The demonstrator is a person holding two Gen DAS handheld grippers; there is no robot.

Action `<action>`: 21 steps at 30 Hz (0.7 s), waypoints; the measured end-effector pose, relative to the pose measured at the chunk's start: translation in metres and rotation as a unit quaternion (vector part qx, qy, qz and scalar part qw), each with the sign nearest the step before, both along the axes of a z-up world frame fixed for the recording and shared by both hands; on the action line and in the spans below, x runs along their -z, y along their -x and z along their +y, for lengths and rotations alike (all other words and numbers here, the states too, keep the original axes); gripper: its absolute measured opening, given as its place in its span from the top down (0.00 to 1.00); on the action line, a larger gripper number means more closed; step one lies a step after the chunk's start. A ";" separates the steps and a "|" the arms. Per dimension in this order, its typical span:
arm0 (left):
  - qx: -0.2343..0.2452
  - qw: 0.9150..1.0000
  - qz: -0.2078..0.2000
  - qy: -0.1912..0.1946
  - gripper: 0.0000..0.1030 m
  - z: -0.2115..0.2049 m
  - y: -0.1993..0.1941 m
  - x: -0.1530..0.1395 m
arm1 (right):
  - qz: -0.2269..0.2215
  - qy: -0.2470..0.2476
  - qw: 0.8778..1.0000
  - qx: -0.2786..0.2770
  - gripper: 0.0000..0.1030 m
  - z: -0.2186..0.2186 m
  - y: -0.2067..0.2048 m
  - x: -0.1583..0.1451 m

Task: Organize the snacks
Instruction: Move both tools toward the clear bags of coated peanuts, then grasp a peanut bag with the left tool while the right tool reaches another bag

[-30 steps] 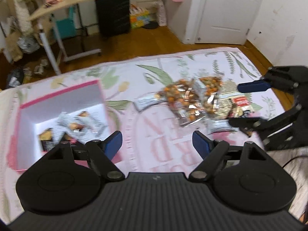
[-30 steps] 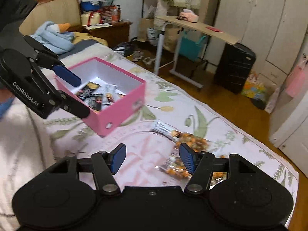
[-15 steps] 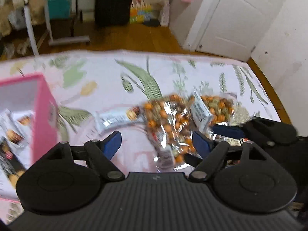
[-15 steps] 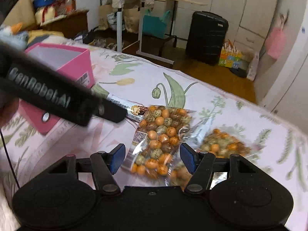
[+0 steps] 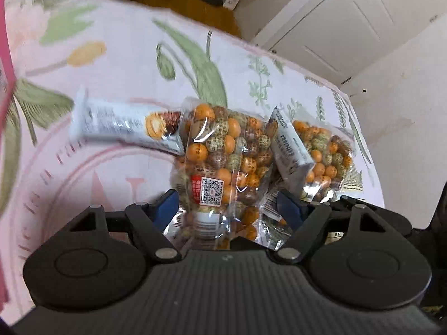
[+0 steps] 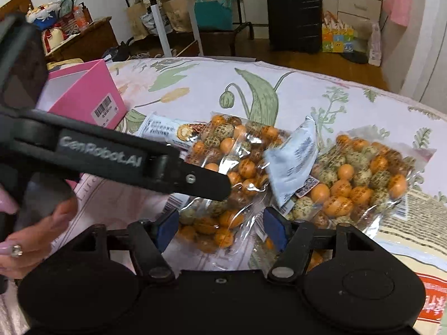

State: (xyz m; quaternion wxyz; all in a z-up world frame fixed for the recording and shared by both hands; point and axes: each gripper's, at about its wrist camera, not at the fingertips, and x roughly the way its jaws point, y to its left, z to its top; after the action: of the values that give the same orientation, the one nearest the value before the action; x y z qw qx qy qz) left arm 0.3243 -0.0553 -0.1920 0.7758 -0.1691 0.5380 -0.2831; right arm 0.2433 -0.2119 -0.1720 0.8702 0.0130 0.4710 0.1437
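Observation:
A clear bag of orange and speckled coated nuts [image 5: 223, 164] lies on the floral bedspread, its near end between the open fingers of my left gripper [image 5: 227, 209]. A second nut bag [image 5: 324, 156] lies to its right, with a white snack packet [image 5: 290, 150] leaning between them. A white snack bar [image 5: 123, 125] lies to the left. In the right wrist view my right gripper [image 6: 220, 226] is open over the near end of the first nut bag [image 6: 234, 167]; the left gripper's arm [image 6: 117, 159] crosses in front. The pink box [image 6: 89, 97] stands at the left.
A striped packet [image 6: 413, 237] and a red-printed pack [image 6: 430, 304] lie at the right. The bed edge is beyond the snacks, with wooden floor, a black suitcase [image 6: 293, 14] and a rolling desk frame [image 6: 162, 25] behind. A white door [image 5: 343, 28] is at the far right.
Both grippers have moved forward and down from near the pink box to the nut bags. The left gripper now straddles the first bag. Both stay open.

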 end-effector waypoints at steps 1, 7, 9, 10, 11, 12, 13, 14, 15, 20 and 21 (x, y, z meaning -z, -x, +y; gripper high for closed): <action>-0.001 1.000 0.007 -0.003 0.28 -0.001 -0.001 0.004 | 0.001 -0.001 1.000 -0.003 0.30 0.001 -0.001 0.001; 0.030 0.994 -0.039 -0.094 0.50 -0.021 0.011 0.002 | 0.022 -0.008 0.999 -0.024 0.27 0.011 0.000 0.010; 0.034 0.993 -0.042 -0.104 0.50 -0.024 0.012 0.001 | 0.018 0.005 0.999 -0.031 0.25 0.016 0.002 0.011; 0.031 0.993 -0.039 -0.103 0.50 -0.023 0.011 0.002 | 0.017 0.005 0.999 -0.029 0.25 0.016 0.003 0.011; 0.028 0.994 -0.036 -0.101 0.50 -0.023 0.010 0.002 | 0.017 0.002 0.999 -0.027 0.24 0.016 0.003 0.011; 0.023 0.994 -0.031 -0.099 0.48 -0.021 0.009 0.003 | 0.016 0.001 1.000 -0.024 0.23 0.015 0.003 0.011; 0.018 0.995 -0.028 -0.095 0.48 -0.020 0.008 0.004 | 0.014 0.002 1.000 -0.020 0.23 0.015 0.002 0.011; 0.013 0.995 -0.024 -0.091 0.48 -0.019 0.006 0.005 | 0.013 0.002 1.000 -0.016 0.20 0.016 0.001 0.013; 0.011 0.996 -0.022 -0.089 0.48 -0.018 0.005 0.006 | 0.011 0.002 1.000 -0.015 0.14 0.019 0.000 0.015; 0.022 0.996 -0.030 -0.084 0.51 -0.016 0.007 0.008 | -0.012 0.048 0.999 -0.015 0.01 0.042 0.002 0.027; 0.020 0.997 -0.018 -0.077 0.56 -0.014 0.006 0.008 | -0.017 0.051 0.998 -0.014 0.01 0.044 0.002 0.027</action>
State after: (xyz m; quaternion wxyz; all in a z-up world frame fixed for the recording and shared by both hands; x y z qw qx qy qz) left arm 0.3186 -0.0689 -0.1998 0.7905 -0.0929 0.5471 -0.2591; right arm 0.2408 -0.1679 -0.1992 0.8755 -0.0409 0.4630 0.1319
